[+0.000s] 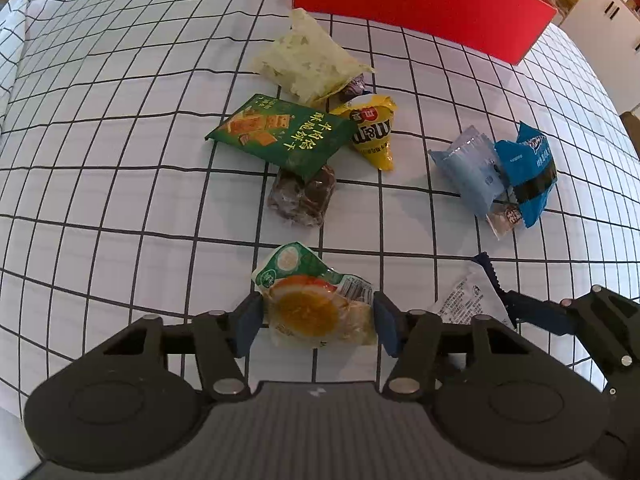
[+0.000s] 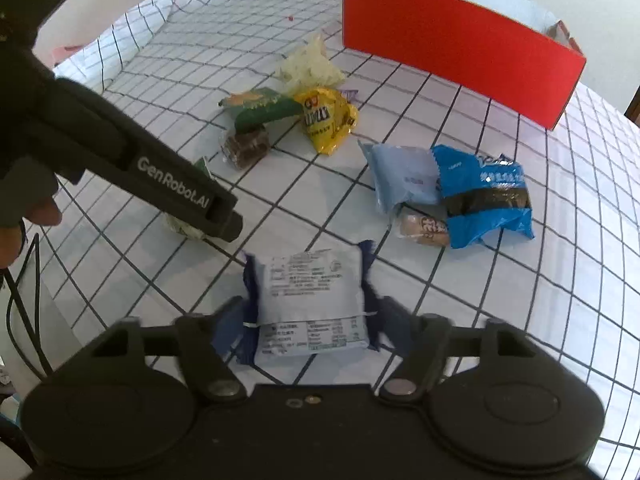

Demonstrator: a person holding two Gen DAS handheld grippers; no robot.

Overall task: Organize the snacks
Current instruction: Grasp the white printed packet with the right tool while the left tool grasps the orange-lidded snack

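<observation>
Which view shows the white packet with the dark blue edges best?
The right wrist view: the white packet lies whole between the right gripper pads, printed back up. The left wrist view catches only its corner behind the left gripper's linkage.

Bare checked cloth [image 1: 100, 184] lies open leftward (snack pile [image 1: 304, 136] and red box [image 1: 420, 0] crowd ahead)

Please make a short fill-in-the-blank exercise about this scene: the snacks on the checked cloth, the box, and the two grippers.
1. The left gripper closes on a packet showing a halved ____.
2. The box behind the snacks is ____ in colour.
3. The yellow candy bag lies directly beside the ____ cracker packet.
4. The right gripper closes on a ____ packet with dark blue ends.

Missing words: egg; red; green; white
</observation>
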